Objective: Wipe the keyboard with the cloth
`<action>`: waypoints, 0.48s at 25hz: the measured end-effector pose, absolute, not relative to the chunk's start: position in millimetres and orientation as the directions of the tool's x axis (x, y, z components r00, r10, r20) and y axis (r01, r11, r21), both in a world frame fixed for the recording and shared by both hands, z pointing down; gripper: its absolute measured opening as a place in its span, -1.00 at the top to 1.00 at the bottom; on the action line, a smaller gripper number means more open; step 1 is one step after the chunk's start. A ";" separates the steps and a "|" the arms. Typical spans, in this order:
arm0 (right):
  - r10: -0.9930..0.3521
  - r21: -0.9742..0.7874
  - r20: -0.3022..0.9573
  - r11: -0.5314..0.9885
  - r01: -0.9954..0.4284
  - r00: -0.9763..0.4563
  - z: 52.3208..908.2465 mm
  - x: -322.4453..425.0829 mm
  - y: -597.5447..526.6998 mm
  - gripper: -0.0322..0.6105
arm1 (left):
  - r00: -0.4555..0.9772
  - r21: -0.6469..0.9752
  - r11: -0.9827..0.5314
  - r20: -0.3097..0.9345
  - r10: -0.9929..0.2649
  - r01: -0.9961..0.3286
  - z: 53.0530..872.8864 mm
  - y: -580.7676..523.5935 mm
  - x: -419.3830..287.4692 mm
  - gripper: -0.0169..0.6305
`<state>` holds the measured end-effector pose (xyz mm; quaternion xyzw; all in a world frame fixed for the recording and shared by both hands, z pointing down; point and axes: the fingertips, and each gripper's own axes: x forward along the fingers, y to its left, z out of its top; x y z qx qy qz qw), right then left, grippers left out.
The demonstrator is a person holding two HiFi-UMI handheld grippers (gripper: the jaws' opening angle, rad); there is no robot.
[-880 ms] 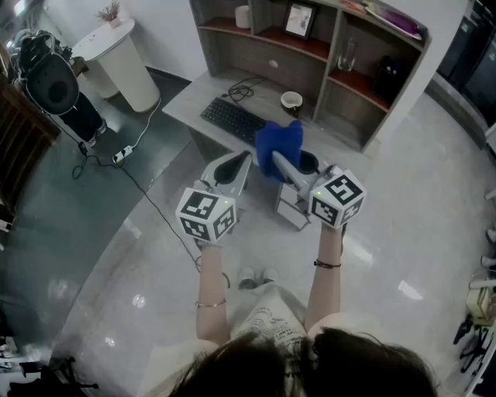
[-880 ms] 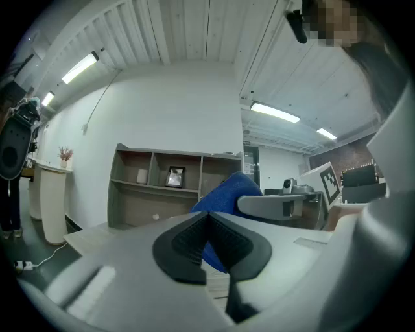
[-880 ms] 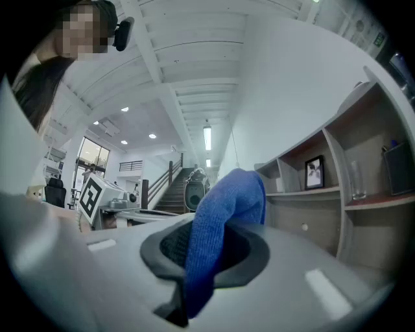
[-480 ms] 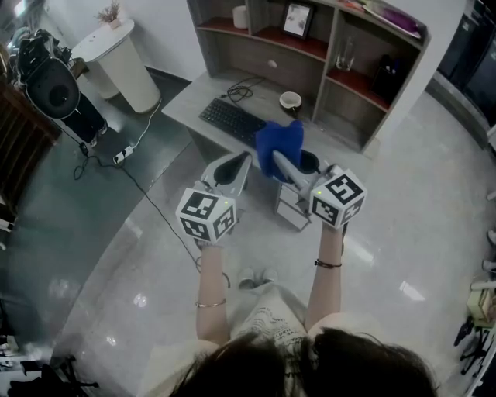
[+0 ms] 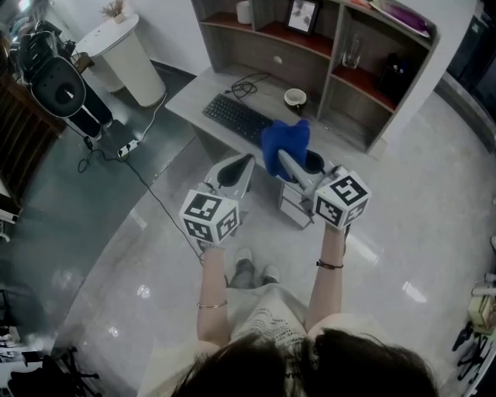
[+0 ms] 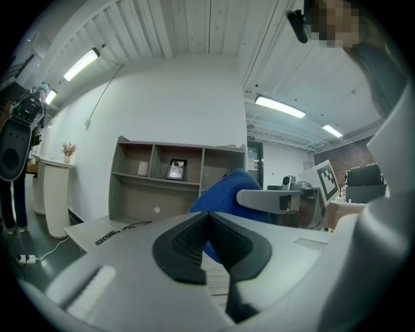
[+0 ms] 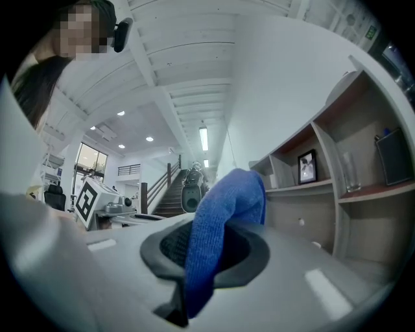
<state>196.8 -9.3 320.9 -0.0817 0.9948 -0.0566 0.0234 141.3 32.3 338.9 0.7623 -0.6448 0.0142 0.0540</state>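
Observation:
A black keyboard (image 5: 237,117) lies on the grey desk (image 5: 198,101) ahead, well beyond both grippers. My right gripper (image 5: 285,160) is shut on a blue cloth (image 5: 284,145), which stands up out of its jaws; in the right gripper view the blue cloth (image 7: 217,227) runs between the black pads. My left gripper (image 5: 239,164) is held beside it, over the floor, with its jaws together and nothing between them. In the left gripper view the cloth (image 6: 224,194) and the keyboard (image 6: 107,238) show ahead.
A shelf unit (image 5: 325,54) stands on the desk's back, with a picture frame (image 5: 301,15) and a glass (image 5: 351,53). A small bowl (image 5: 294,98) and a coiled cable (image 5: 244,87) lie beside the keyboard. A white round stand (image 5: 124,58) and a black speaker (image 5: 63,91) are at left.
Both grippers and the cloth have shifted slightly closer to the desk as the person steps forward. Neither gripper has changed its hold.

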 end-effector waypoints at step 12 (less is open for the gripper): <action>-0.187 -0.138 -0.017 0.973 -0.183 -0.982 336.4 185.6 -24.0 0.72 | 0.183 0.083 -0.174 0.119 -0.976 -0.981 358.8 21.2 128.1 0.94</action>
